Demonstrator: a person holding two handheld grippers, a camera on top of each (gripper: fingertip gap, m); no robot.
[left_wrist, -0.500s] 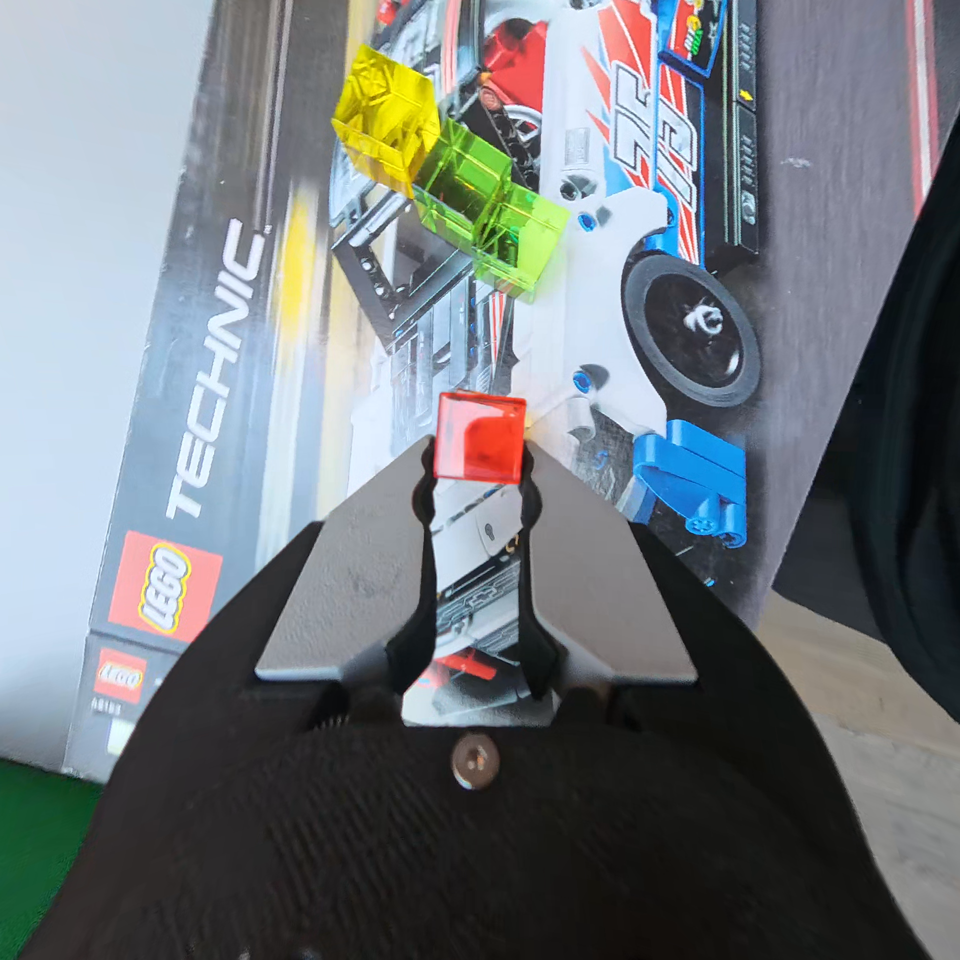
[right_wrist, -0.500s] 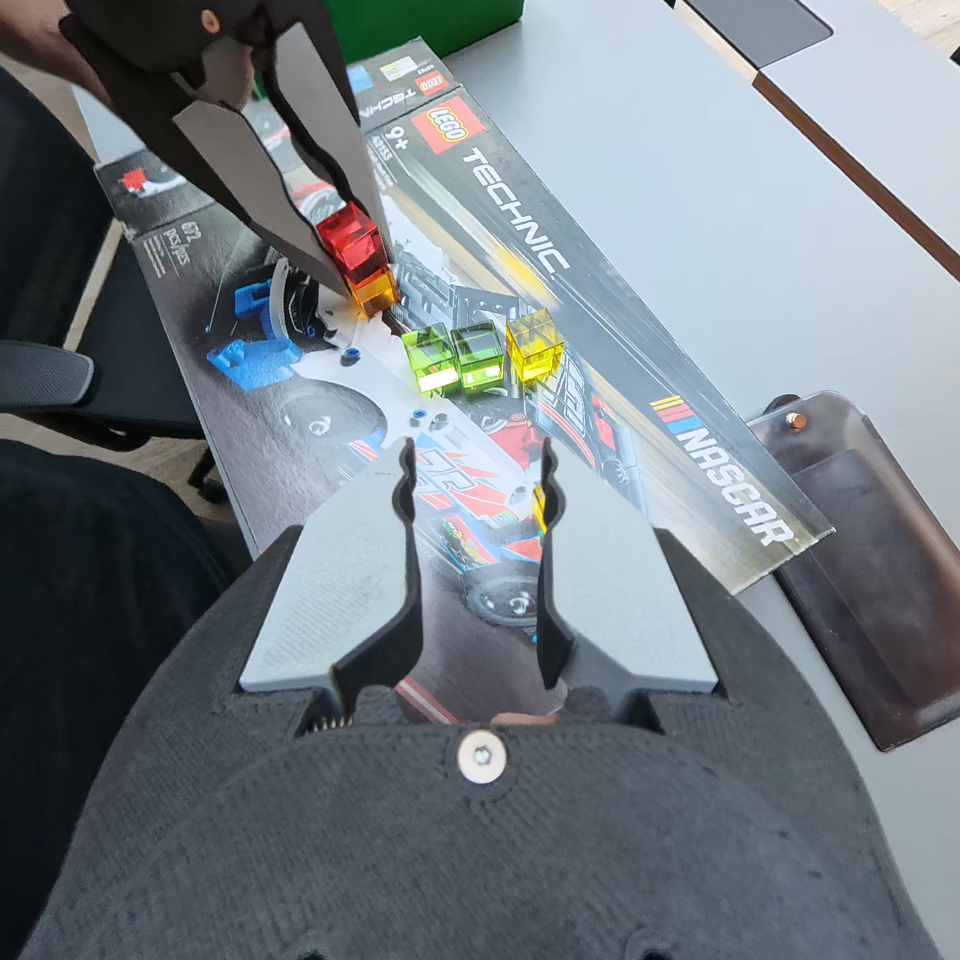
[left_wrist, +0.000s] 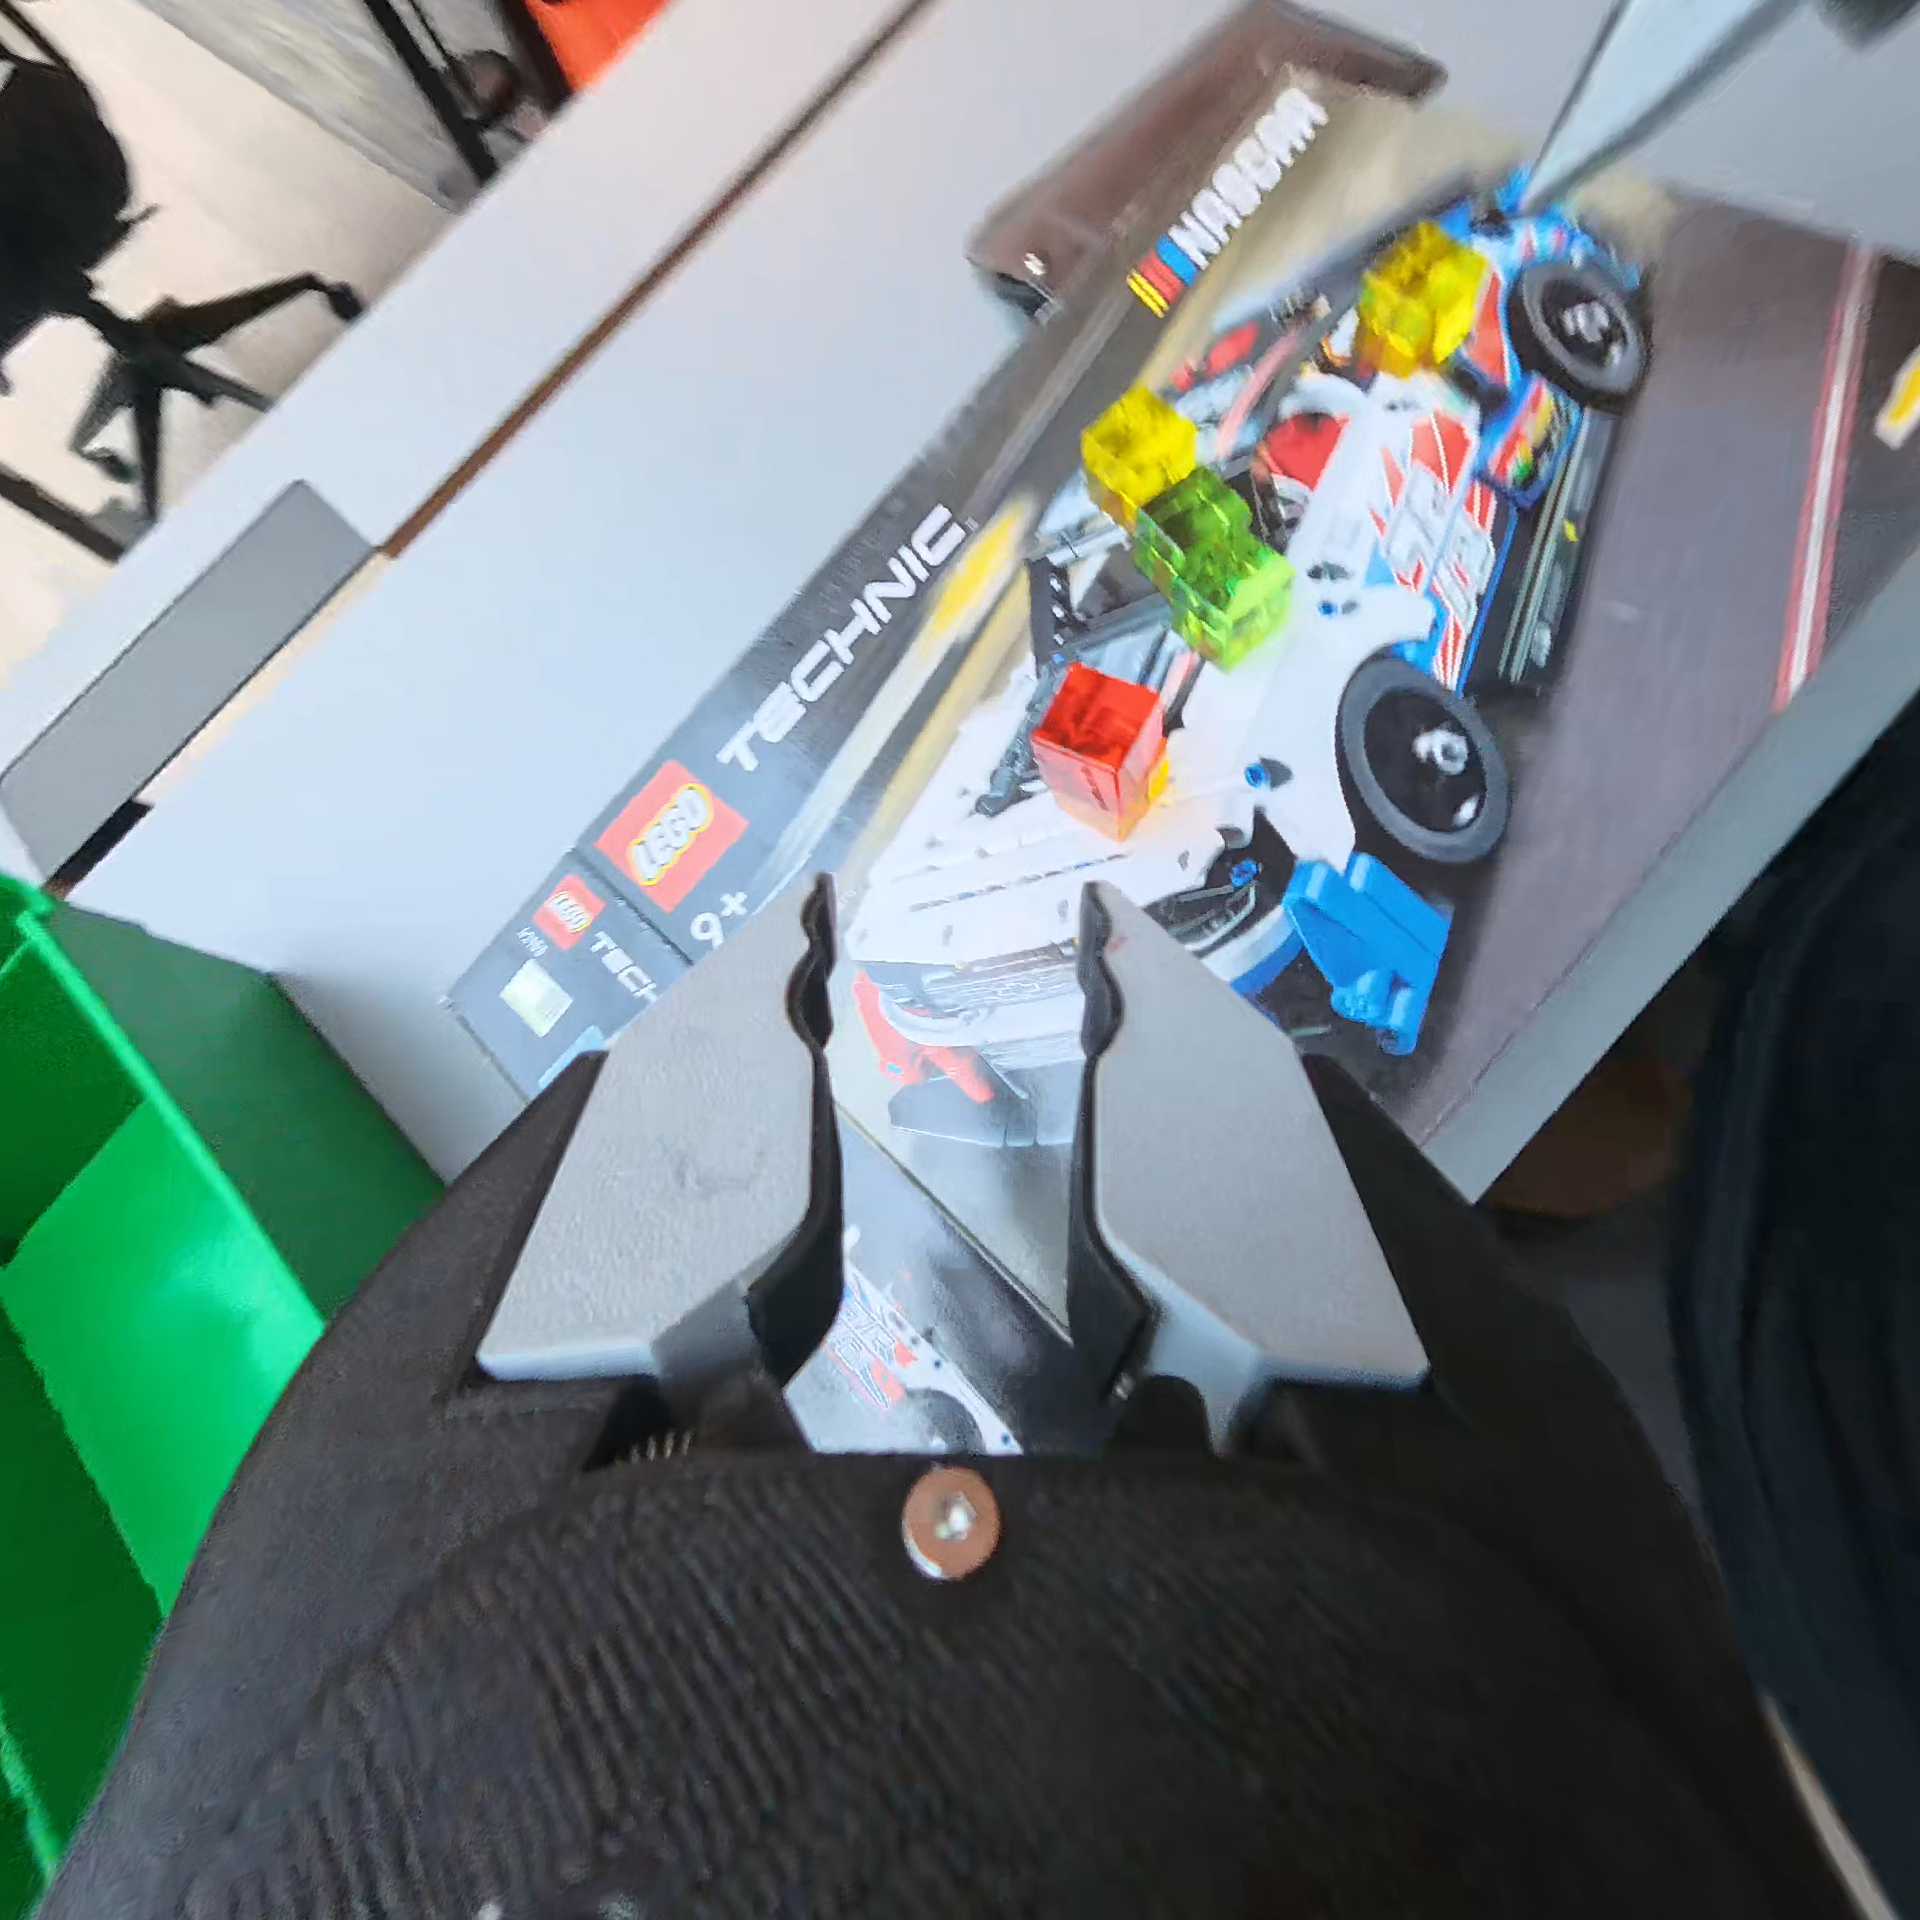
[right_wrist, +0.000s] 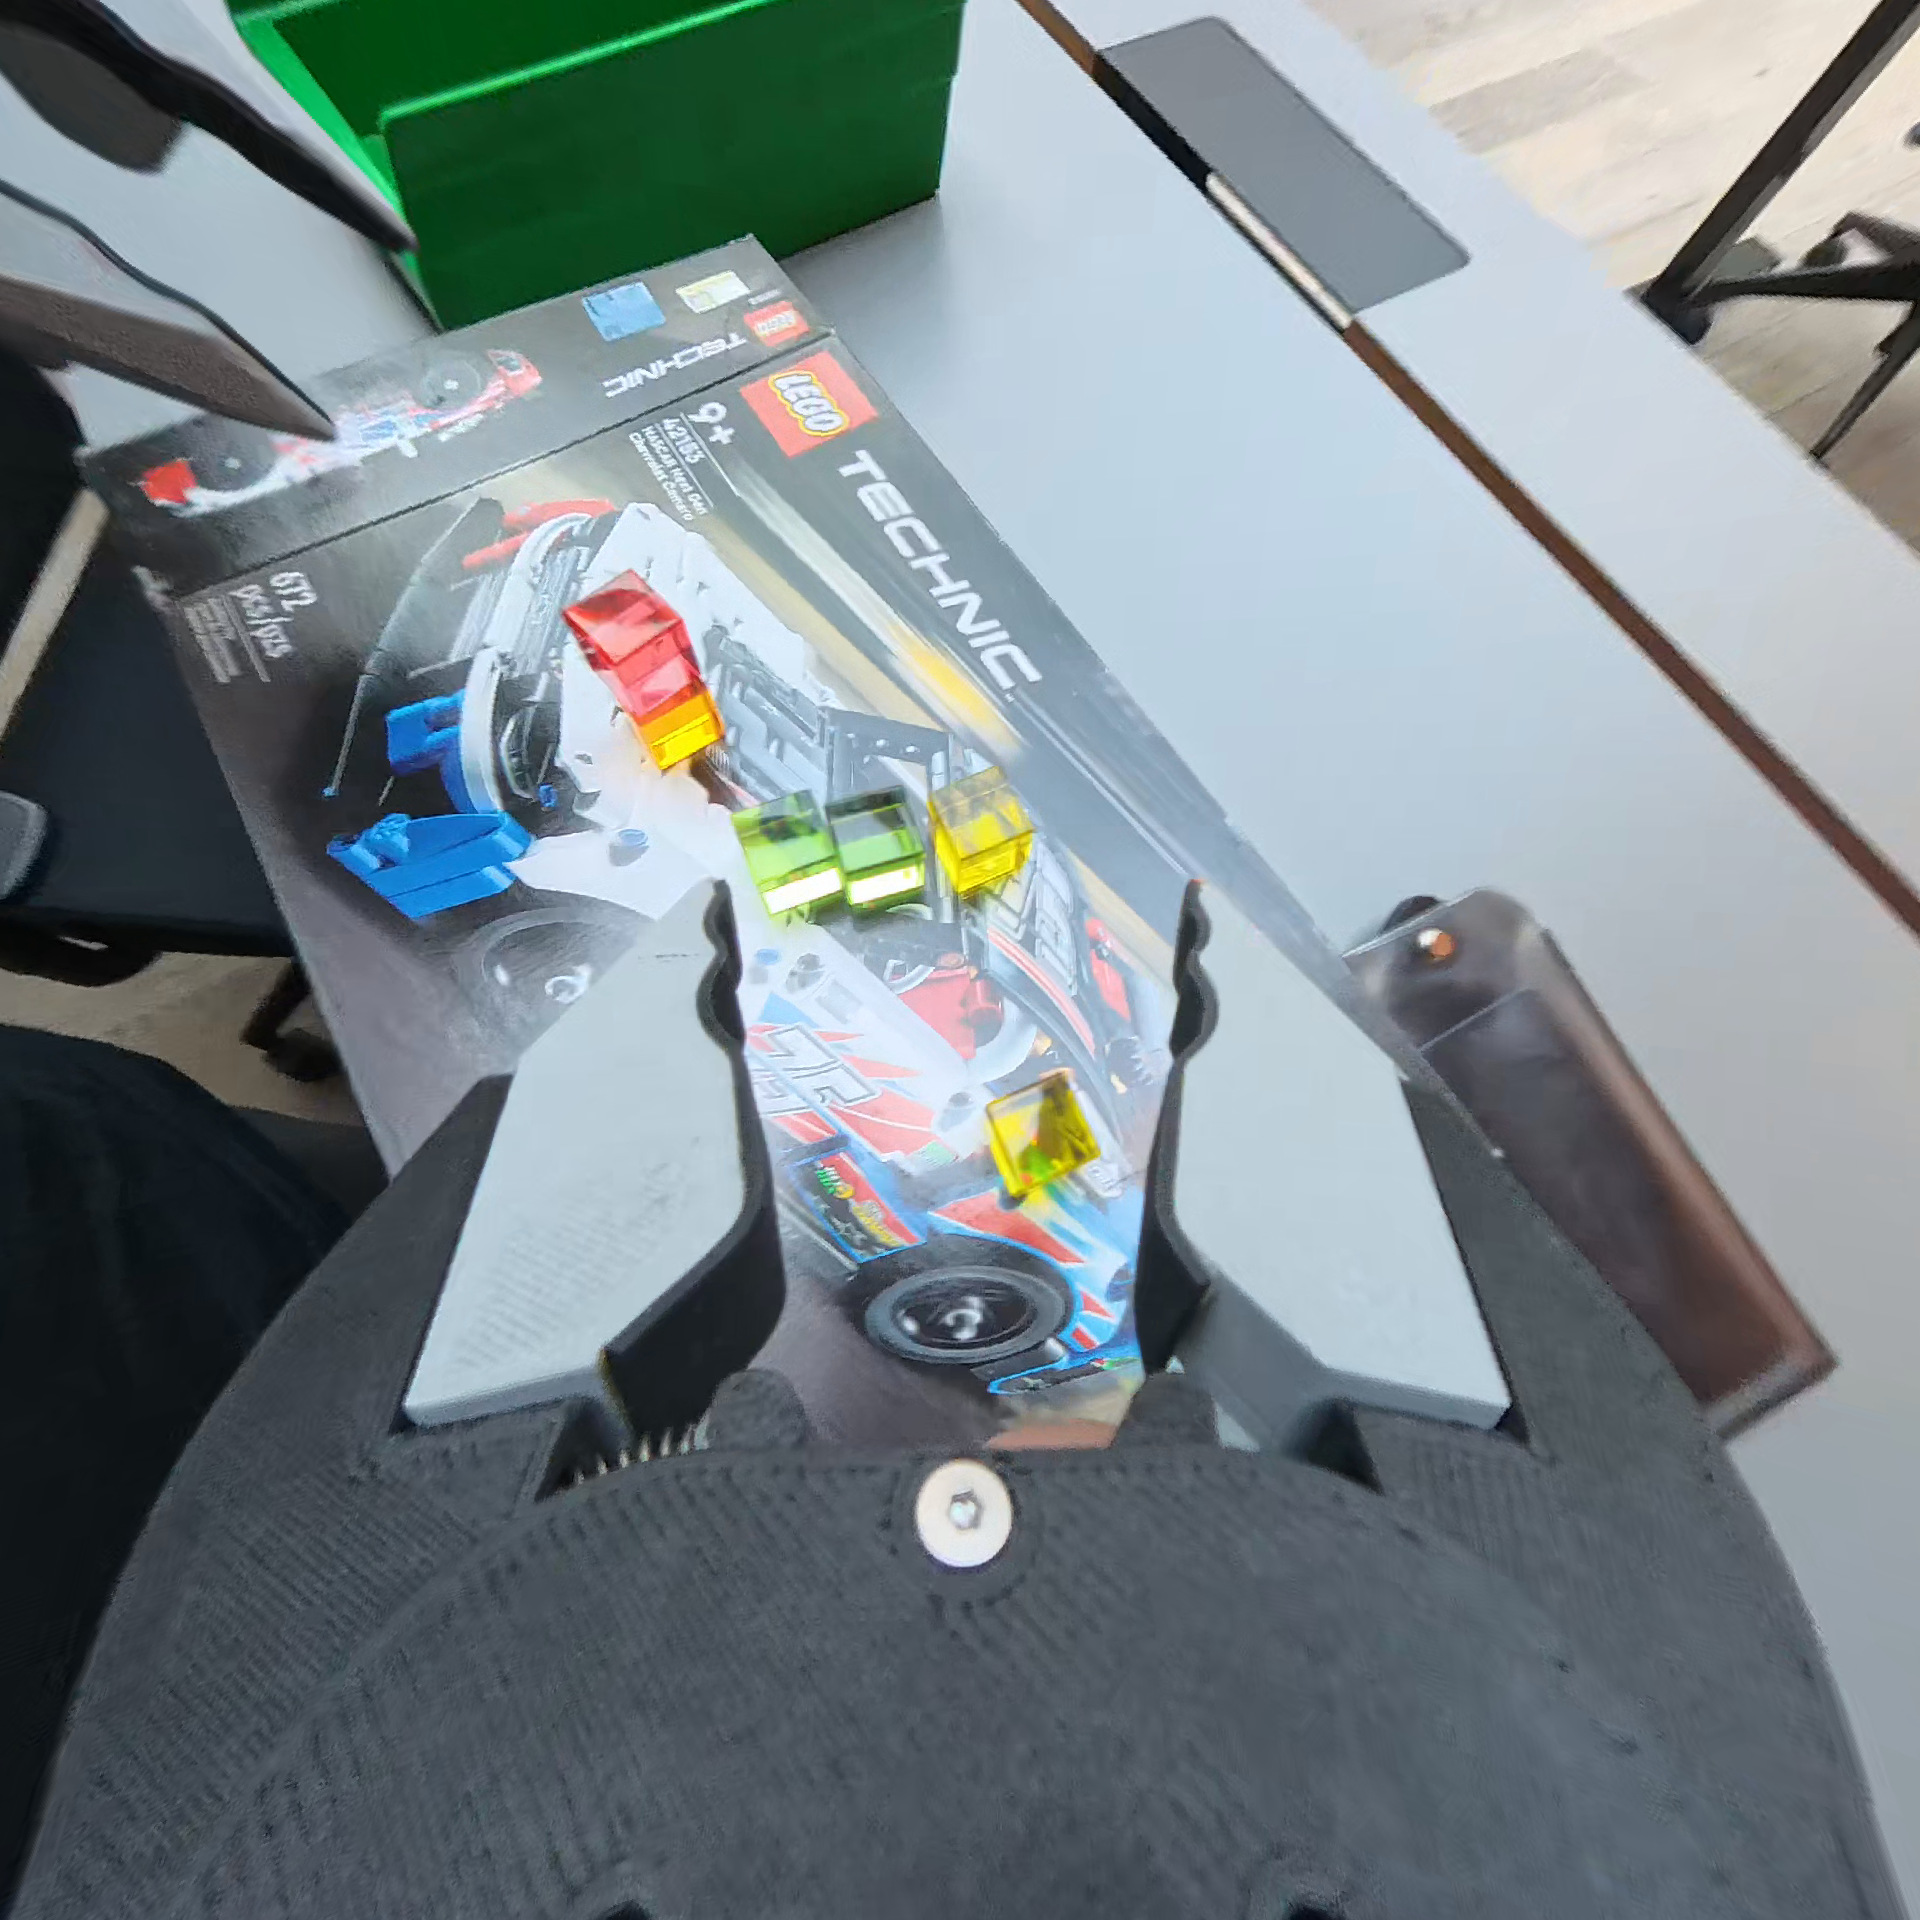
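Left gripper (left_wrist: 951, 940): jaws apart, empty; red cube (left_wrist: 1097, 734) ahead of tips, resting on orange cube (right_wrist: 682, 729), apart from jaws. Right gripper (right_wrist: 954, 940): jaws wide apart, lone yellow cube (right_wrist: 1040, 1130) between them, untouched, probably framed for grasp. All on toy box (right_wrist: 1039, 727).

Left gripper (left_wrist: 951, 935) agape near red cube (left_wrist: 1099, 743)

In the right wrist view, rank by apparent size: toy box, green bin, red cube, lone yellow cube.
1. toy box
2. green bin, partly cropped
3. red cube and lone yellow cube: look alike; nearness makes it unsure.
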